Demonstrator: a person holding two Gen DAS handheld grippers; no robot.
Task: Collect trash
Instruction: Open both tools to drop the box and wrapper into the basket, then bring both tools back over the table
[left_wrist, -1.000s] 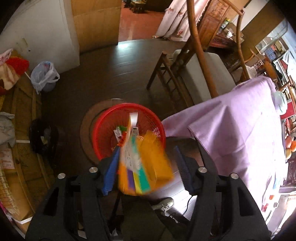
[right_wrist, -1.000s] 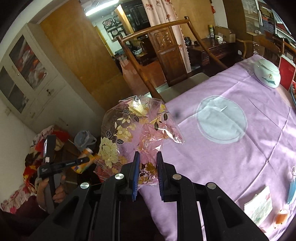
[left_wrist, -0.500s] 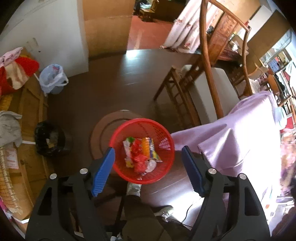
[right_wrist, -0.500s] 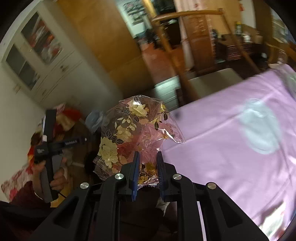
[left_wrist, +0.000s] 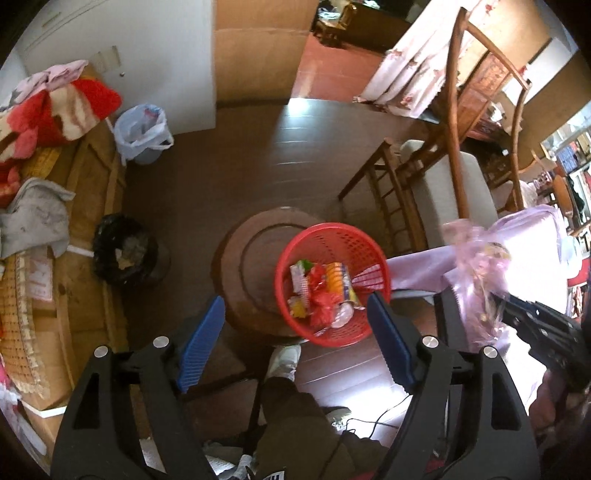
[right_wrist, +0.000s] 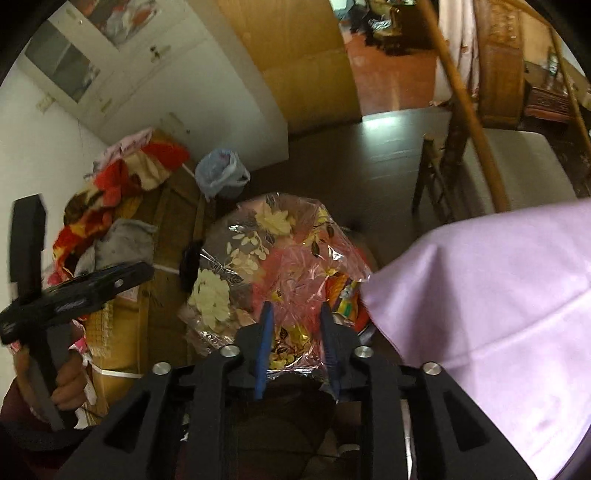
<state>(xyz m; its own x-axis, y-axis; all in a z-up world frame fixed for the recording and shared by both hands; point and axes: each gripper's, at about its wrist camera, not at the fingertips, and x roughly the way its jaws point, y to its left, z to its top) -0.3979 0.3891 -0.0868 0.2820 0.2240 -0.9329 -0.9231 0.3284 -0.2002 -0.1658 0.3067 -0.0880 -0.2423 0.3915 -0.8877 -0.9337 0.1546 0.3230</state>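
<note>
Left gripper (left_wrist: 295, 314) spread wide, empty; red basket (left_wrist: 365, 254) of trash at 1 o'clock beyond it. Right gripper (right_wrist: 295, 314) clamped on floral cellophane wrapper (right_wrist: 258, 258), which fans toward 11 o'clock.

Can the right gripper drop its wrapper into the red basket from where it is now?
Probably yes. The right gripper holds the floral wrapper above the red basket, beside the purple tablecloth. Nothing visible blocks the drop, and the left gripper is open, off to the side.
</note>
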